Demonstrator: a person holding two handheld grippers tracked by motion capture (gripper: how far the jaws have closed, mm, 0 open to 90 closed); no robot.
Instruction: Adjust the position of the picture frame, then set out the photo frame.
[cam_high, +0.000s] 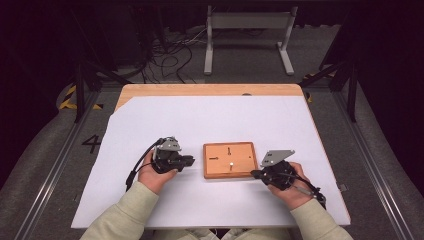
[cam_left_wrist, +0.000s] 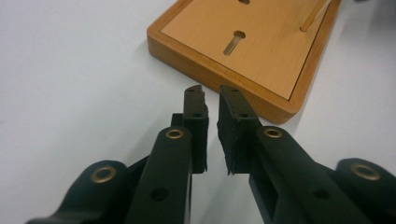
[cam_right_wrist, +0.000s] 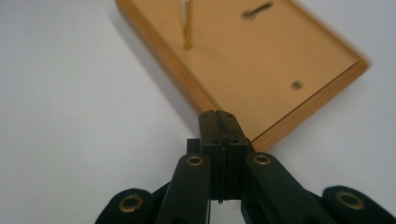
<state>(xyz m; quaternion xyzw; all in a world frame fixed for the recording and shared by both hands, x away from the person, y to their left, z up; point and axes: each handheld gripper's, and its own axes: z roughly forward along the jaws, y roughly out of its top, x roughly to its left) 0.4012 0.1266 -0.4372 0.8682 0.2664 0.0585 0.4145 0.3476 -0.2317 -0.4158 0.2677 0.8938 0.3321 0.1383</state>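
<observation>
You hold a hand-held gripper in each hand over a white sheet (cam_high: 210, 125) spread across the desk (cam_high: 210, 90), flanking a rectangular wooden board (cam_high: 230, 160) that lies flat at the sheet's centre. Your left hand-held gripper (cam_high: 187, 160), just beside the board's left edge, has its jaws slightly parted around nothing, tips near the raised rim in the left gripper view (cam_left_wrist: 211, 95). Your right hand-held gripper (cam_high: 256, 174) sits at the board's near right corner, jaws pressed together and empty, tips just at that corner in the right gripper view (cam_right_wrist: 219, 116). The board (cam_left_wrist: 261, 46) carries keyhole-shaped slots (cam_left_wrist: 233, 42) and one thin upright peg (cam_right_wrist: 187, 28).
</observation>
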